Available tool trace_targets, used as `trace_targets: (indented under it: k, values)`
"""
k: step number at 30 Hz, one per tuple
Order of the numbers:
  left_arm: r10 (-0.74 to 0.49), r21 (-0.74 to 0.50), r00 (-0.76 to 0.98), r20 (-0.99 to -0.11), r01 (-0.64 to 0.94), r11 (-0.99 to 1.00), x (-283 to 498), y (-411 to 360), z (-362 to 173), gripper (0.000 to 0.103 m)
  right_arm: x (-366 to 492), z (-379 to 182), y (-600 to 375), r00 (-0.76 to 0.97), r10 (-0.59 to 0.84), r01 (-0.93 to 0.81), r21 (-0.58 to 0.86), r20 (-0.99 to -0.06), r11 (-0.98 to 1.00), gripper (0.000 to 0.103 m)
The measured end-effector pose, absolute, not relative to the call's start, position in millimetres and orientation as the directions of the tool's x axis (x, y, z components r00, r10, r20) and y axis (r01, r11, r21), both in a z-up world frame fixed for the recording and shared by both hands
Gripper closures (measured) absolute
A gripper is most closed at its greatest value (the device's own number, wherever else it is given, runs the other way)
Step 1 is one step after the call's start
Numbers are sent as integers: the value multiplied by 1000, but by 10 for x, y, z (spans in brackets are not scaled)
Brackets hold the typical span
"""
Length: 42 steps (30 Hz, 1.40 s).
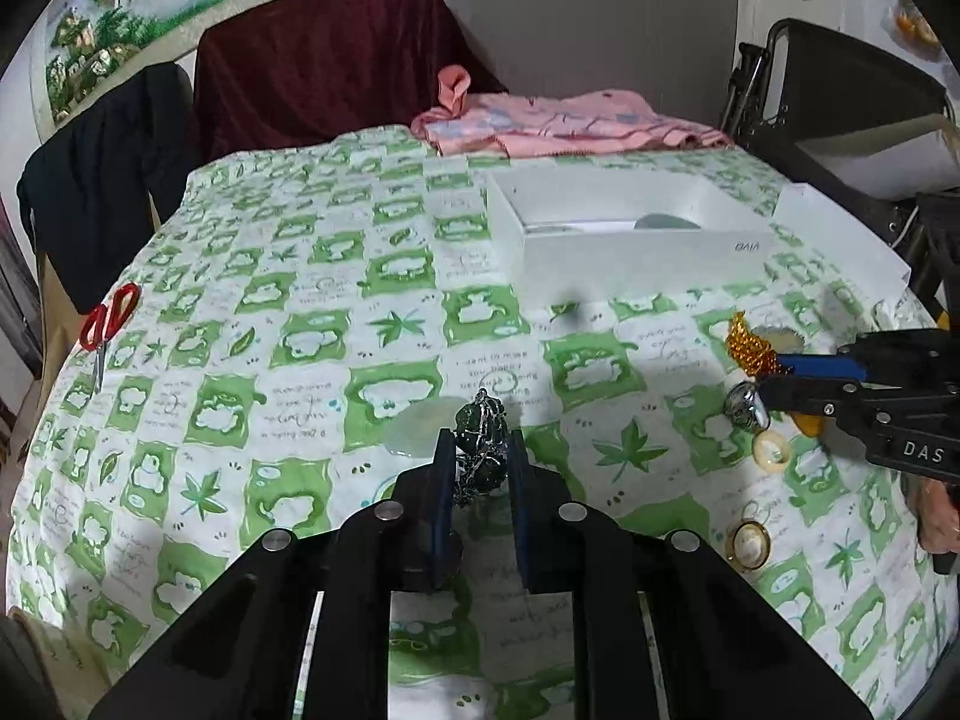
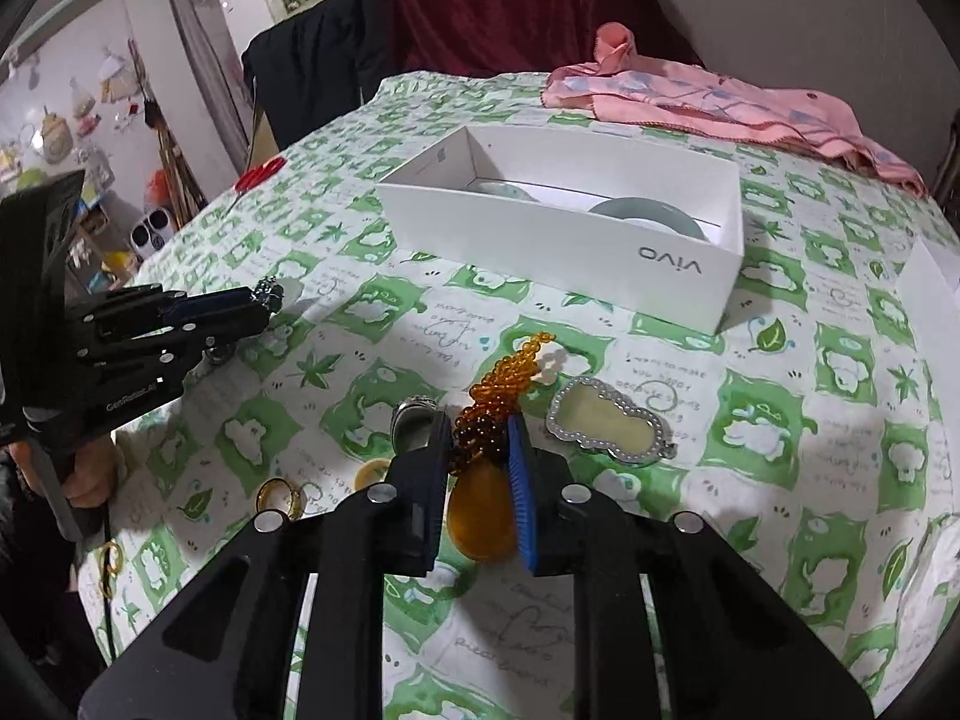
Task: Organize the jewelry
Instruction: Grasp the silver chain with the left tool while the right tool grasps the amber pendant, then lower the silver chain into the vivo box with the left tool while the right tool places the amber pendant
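Note:
My left gripper [image 1: 479, 441] is shut on a dark green stone bracelet with silver chain [image 1: 483, 420], held just above the tablecloth; it also shows at the left of the right wrist view [image 2: 269, 293]. My right gripper [image 2: 480, 429] is shut on an amber bead necklace [image 2: 510, 369] with an amber pendant [image 2: 480, 510]; it also shows in the left wrist view [image 1: 750, 348]. An open white box [image 2: 600, 252] with pale green bangles inside [image 2: 648, 213] stands behind. A silver-rimmed gourd pendant [image 2: 606, 420], a silver ring [image 2: 414, 414] and gold rings [image 2: 279, 495] lie on the cloth.
A green-and-white tablecloth [image 1: 300, 360] covers the table. Red scissors [image 1: 108, 324] lie at the left edge. A pink cloth [image 1: 558, 126] lies at the back. A pale ring [image 1: 771, 450], a gold ring [image 1: 749, 543] and a pale green disc [image 1: 420, 429] lie near the grippers.

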State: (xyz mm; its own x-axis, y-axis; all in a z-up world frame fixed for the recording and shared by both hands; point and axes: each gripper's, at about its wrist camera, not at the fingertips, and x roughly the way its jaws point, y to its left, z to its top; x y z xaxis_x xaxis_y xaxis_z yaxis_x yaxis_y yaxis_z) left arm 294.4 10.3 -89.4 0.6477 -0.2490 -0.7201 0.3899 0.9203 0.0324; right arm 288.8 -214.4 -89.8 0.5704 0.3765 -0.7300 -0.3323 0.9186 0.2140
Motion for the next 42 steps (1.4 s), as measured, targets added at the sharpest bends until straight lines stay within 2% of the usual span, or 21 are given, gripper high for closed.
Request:
trace_targets:
  k: [10, 16, 23, 28, 38, 39, 40, 42]
  values:
    - [-320, -70, 661, -678, 376, 924, 2955, 206, -677, 86, 2791, -755, -2269, 642, 372, -302, 224, -670, 926, 85]
    - [-368, -110, 676, -639, 393, 913, 3153, 21, -332, 86, 2735, -431, -2496, 726, 383, -270, 276, -571, 922, 85]
    - [-414, -139, 693, -590, 417, 898, 3493, -372, 31, 86, 3107, 55, -2658, 786, 382, -235, 337, -485, 912, 85]
    - [-416, -158, 687, -596, 407, 900, 3744, -558, -16, 86, 3447, -88, -2694, 781, 368, -192, 368, -504, 910, 85]
    - [-377, -156, 617, -691, 382, 911, 4097, -673, -562, 86, 3803, -454, -2656, 757, 315, -142, 326, -573, 935, 84]
    - [-377, -159, 614, -694, 379, 911, 4114, -667, -582, 84, 3810, -471, -2661, 758, 308, -137, 322, -574, 937, 82]
    - [-375, -165, 616, -693, 370, 914, 4128, -650, -600, 80, 3817, -489, -2676, 757, 309, -135, 325, -576, 936, 73]
    - [-376, -172, 623, -686, 363, 916, 4123, -617, -600, 63, 3800, -499, -2717, 767, 301, -120, 334, -568, 935, 67]
